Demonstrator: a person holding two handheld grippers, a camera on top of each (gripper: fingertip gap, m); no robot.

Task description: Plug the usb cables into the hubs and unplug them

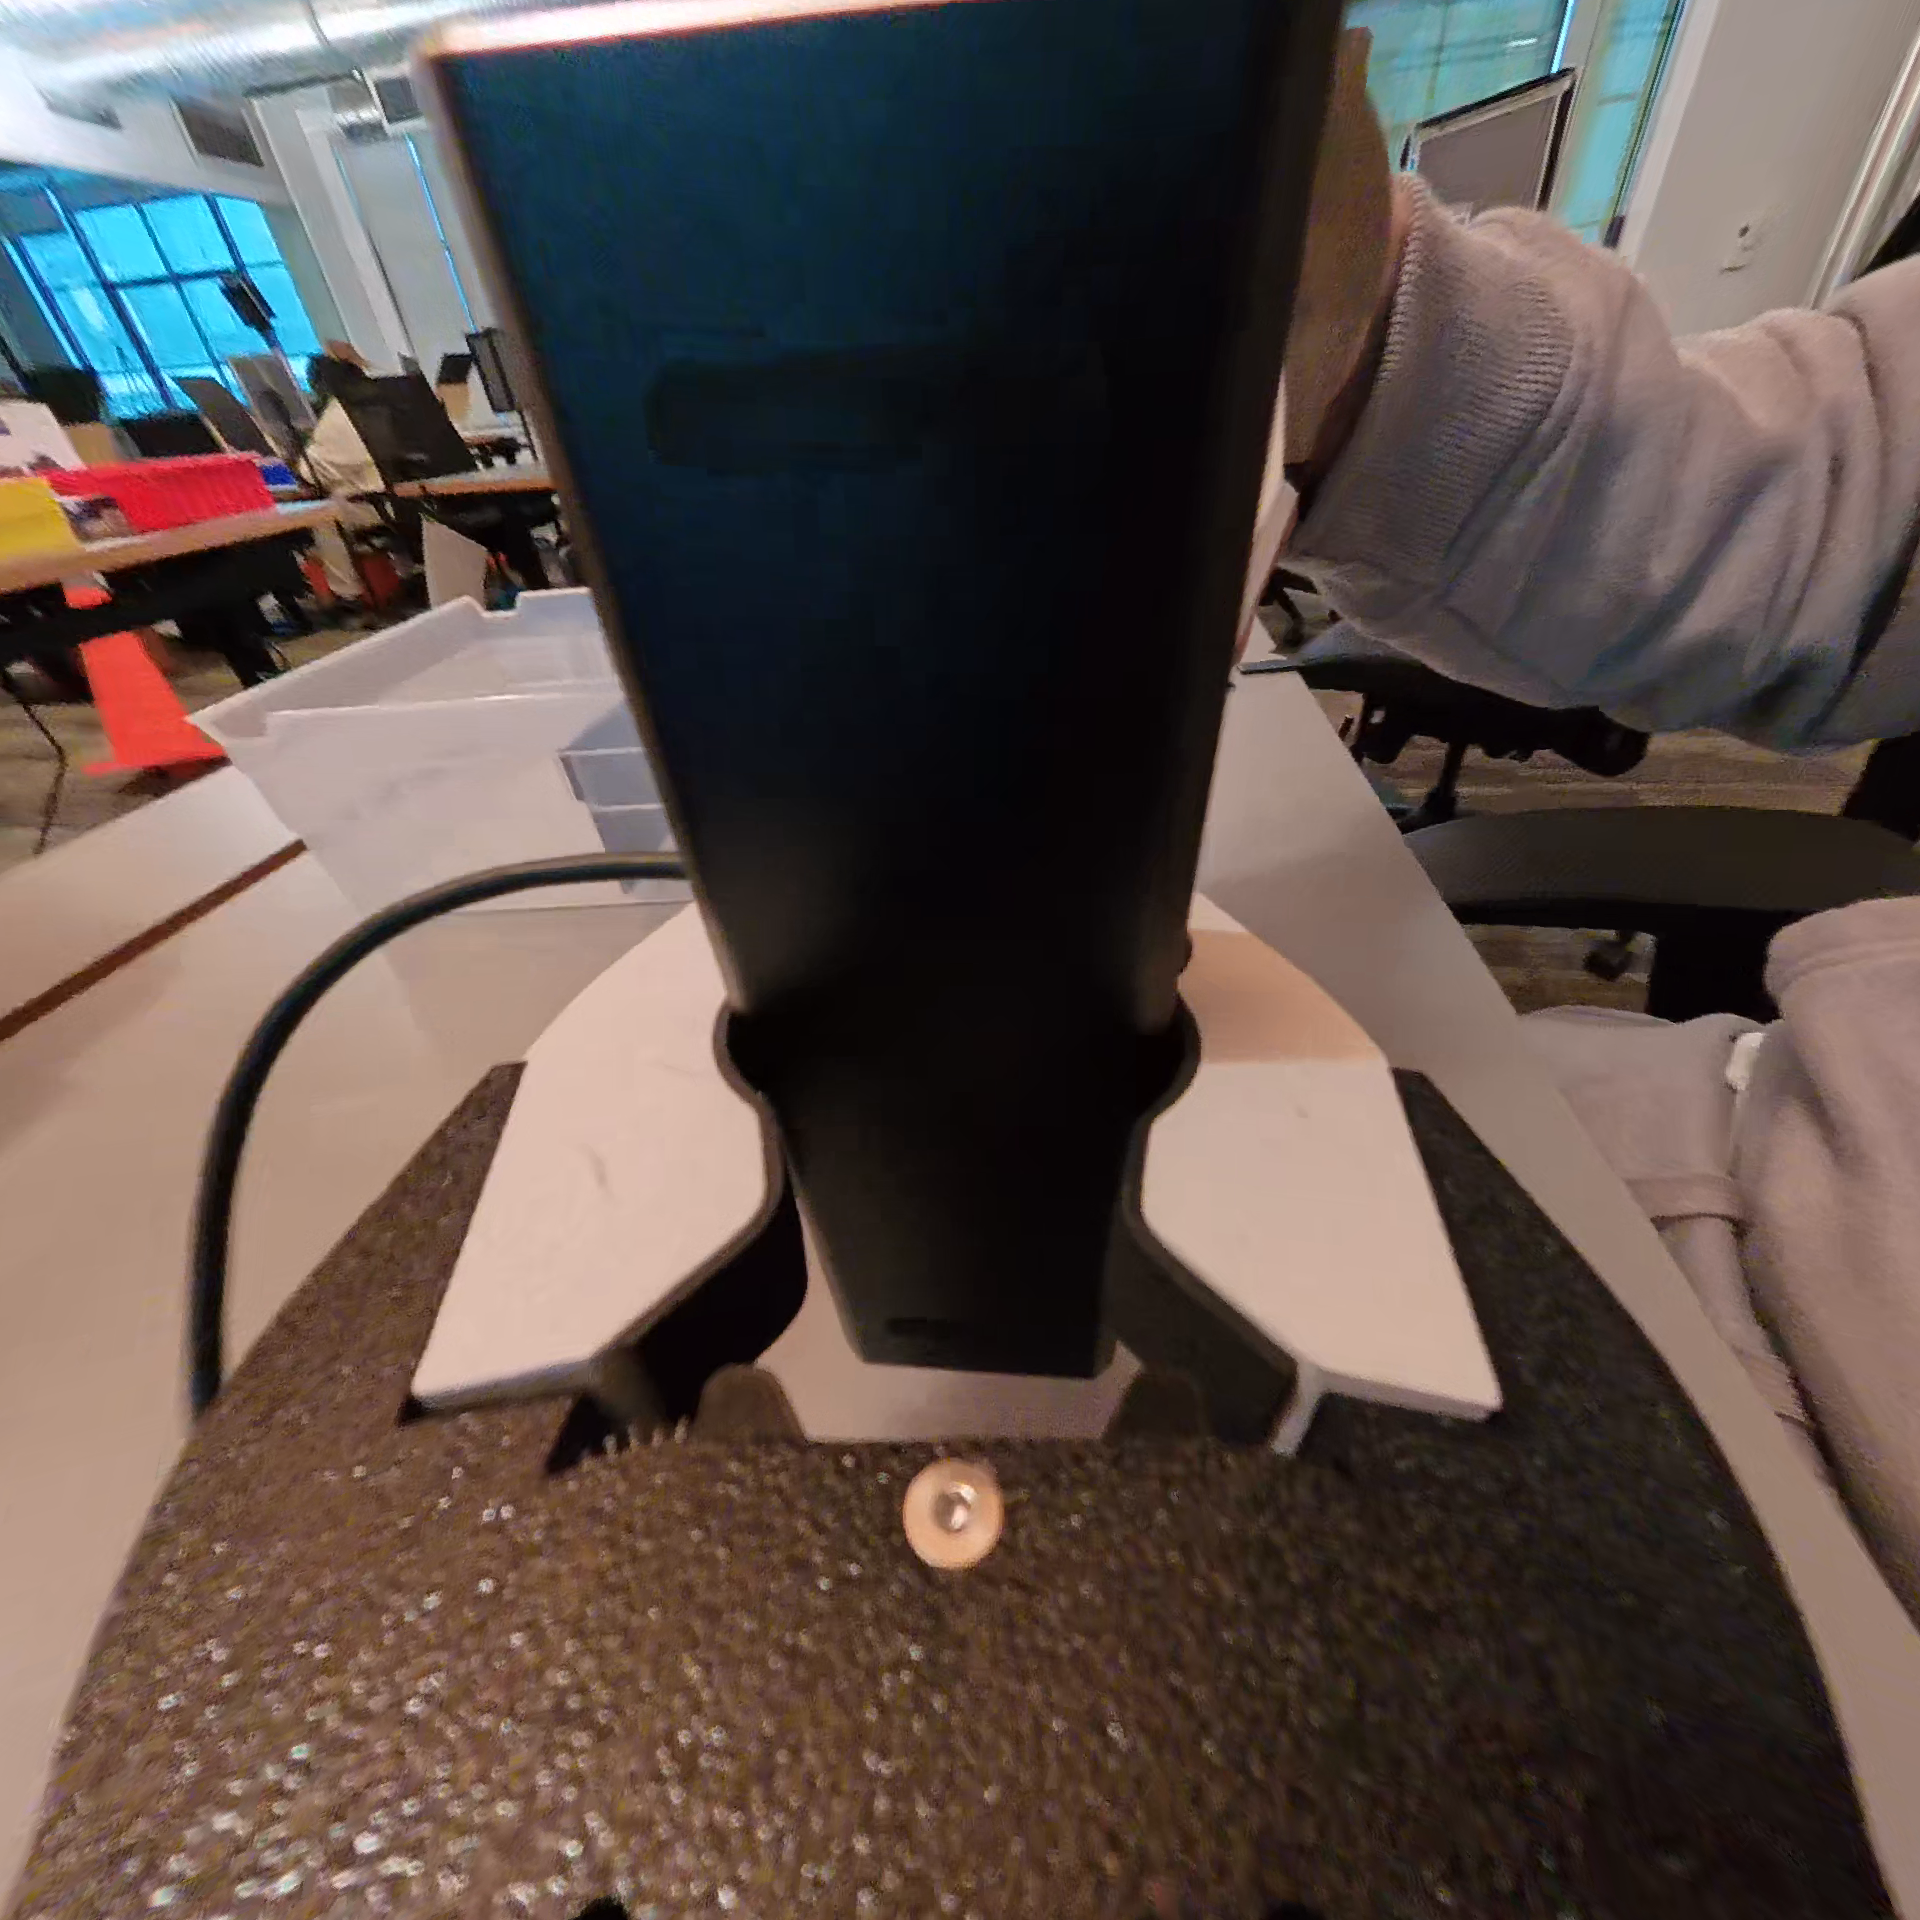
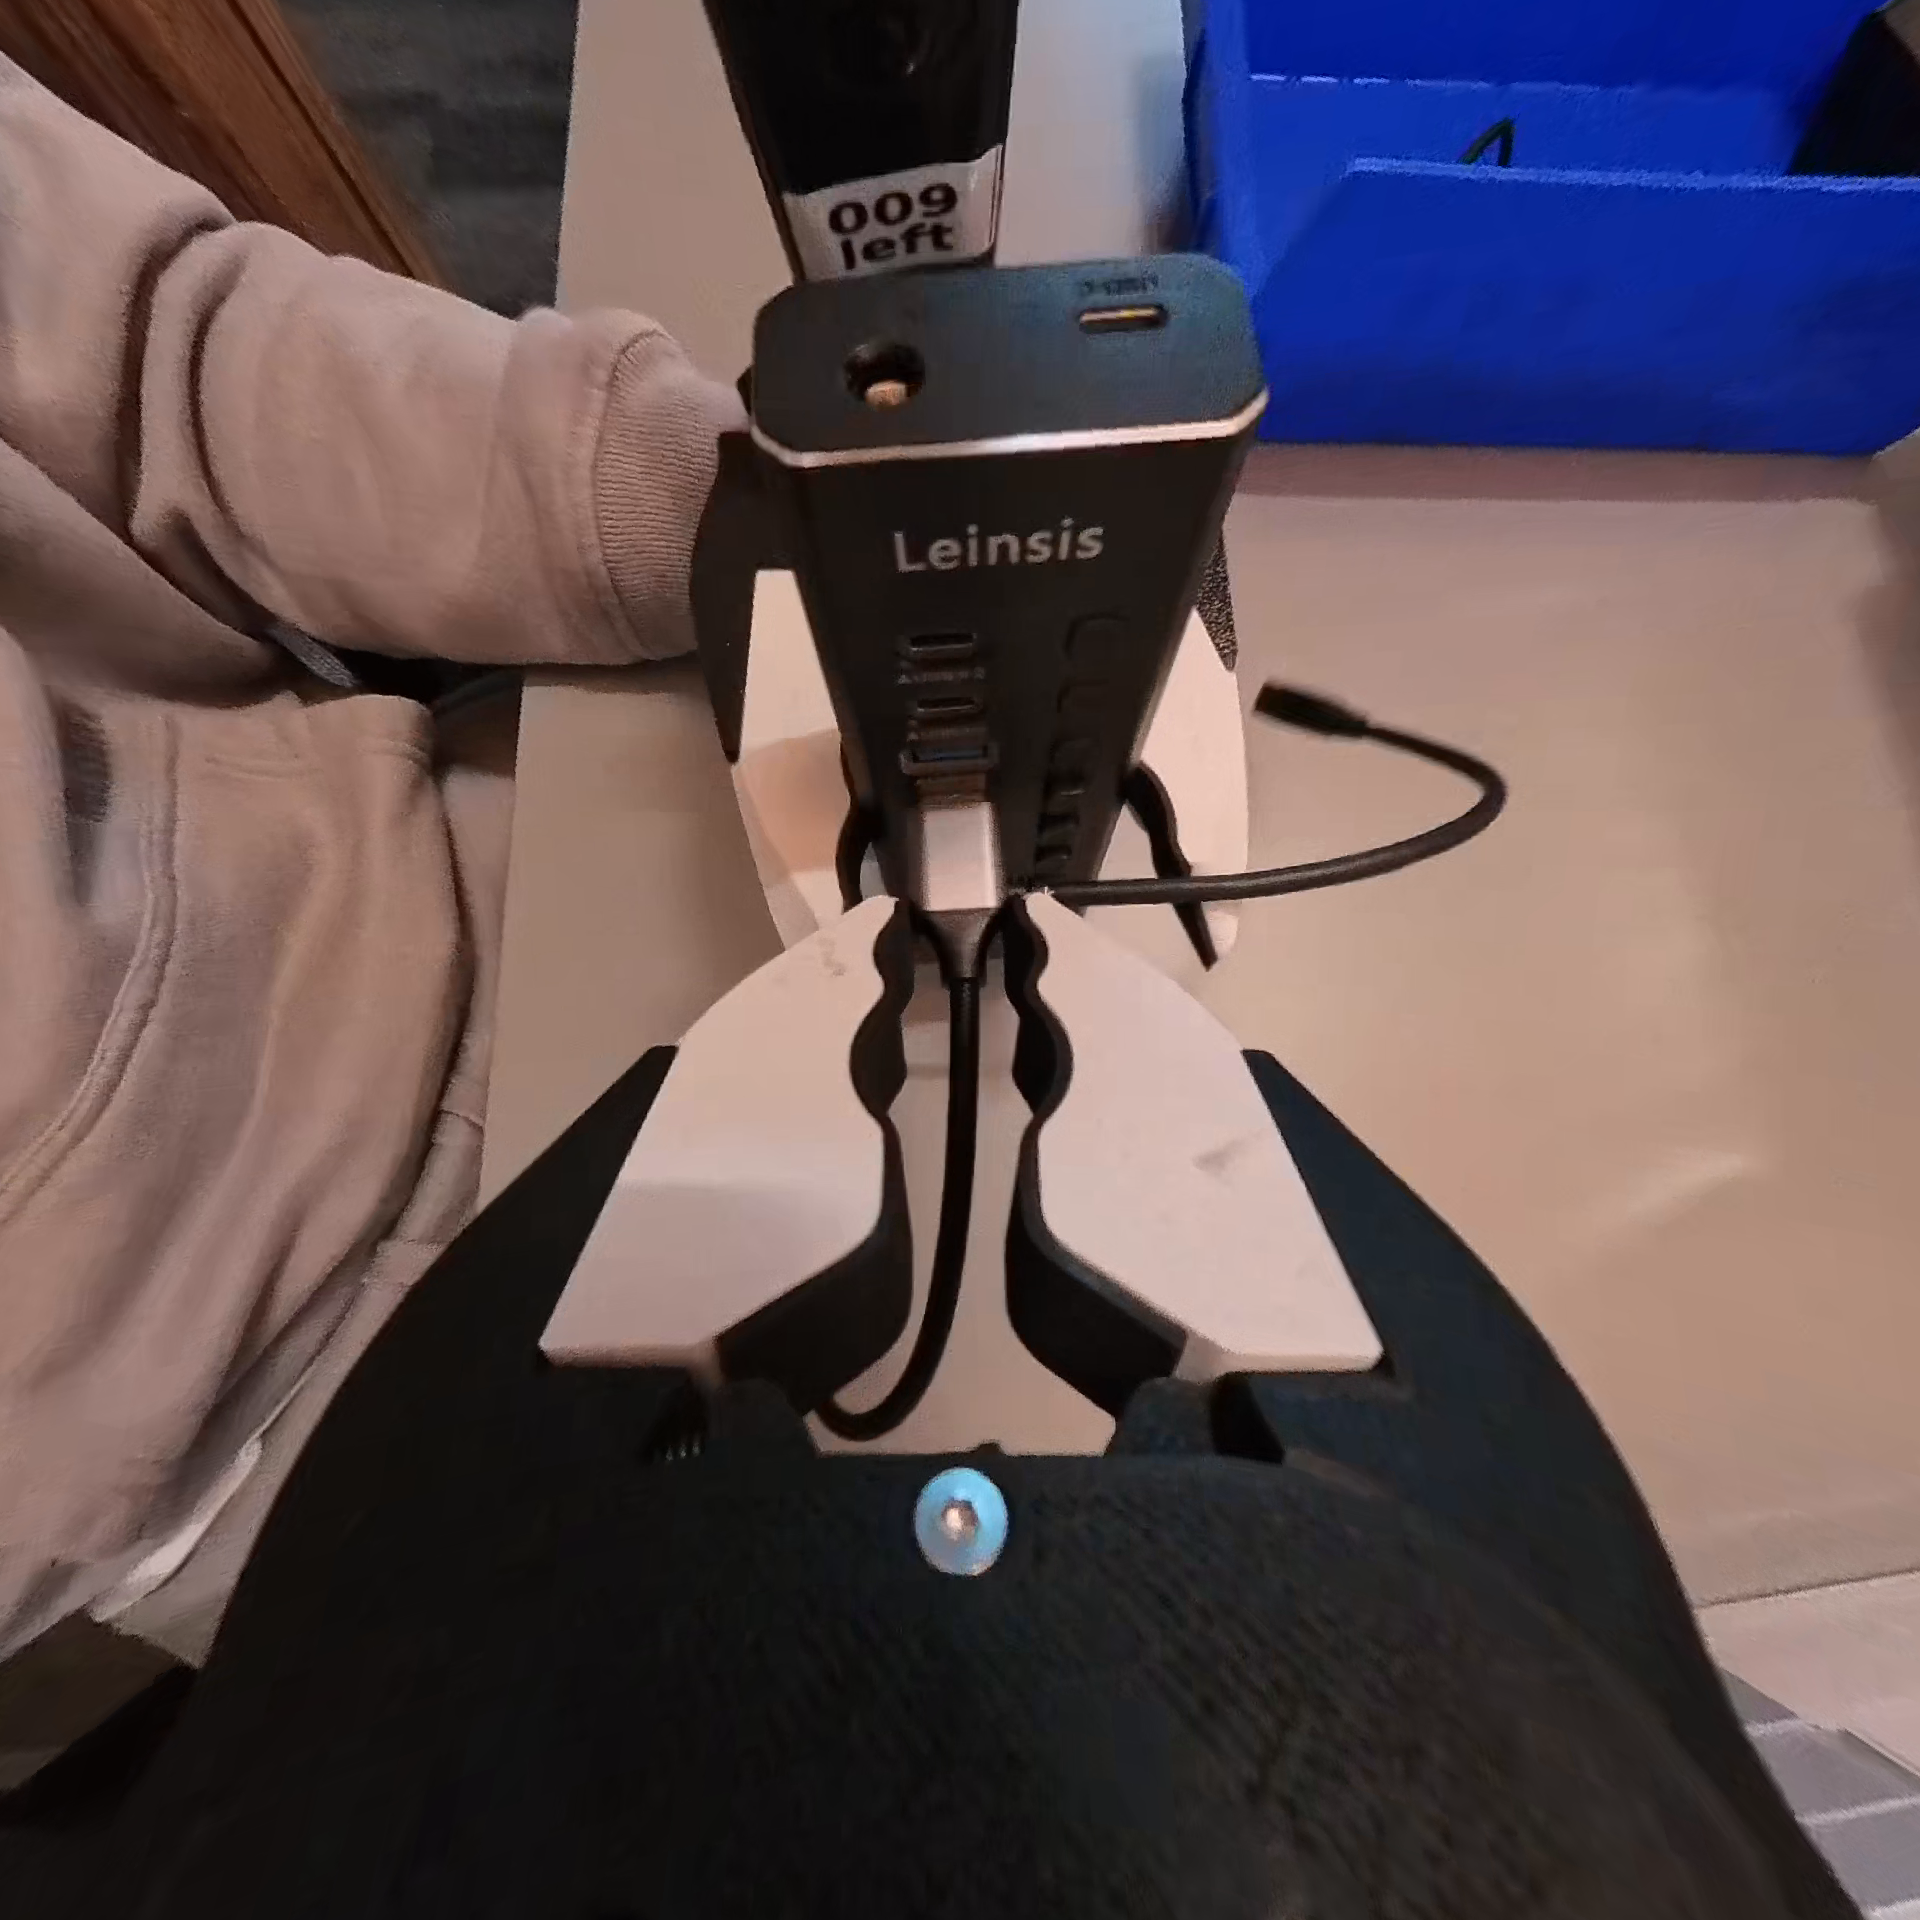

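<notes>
**Plug at the port, hub held steady**

The left gripper (image 1: pixel 956 1039) has the hub (image 1: pixel 914 623) pinched between its fingers, holding the dark slab up off the table (image 1: pixel 156 1091) so its back fills the left wrist view. In the right wrist view the same hub (image 2: pixel 1003 582) shows its port face, with the left gripper (image 2: pixel 997 831) clamped round its lower part.

The right gripper (image 2: pixel 961 920) is pressed onto the plug (image 2: pixel 954 842), fingertips pinching the dark collar just behind the silver shell. The shell's front end sits at one of the lower ports in the hub's column; whether it is fully seated cannot be told. The cable (image 2: pixel 935 1195) loops back between the fingers. A second cable (image 2: pixel 1382 831) trails off toward the table's right side, its free end lying loose near the blue bin (image 2: pixel 1558 312).

Judging from this, the step in hand is the plug's seating or its pull-out. Either way the next move calls for a straight line along the port's axis, no twist, while the left gripper braces the hub against the force
</notes>
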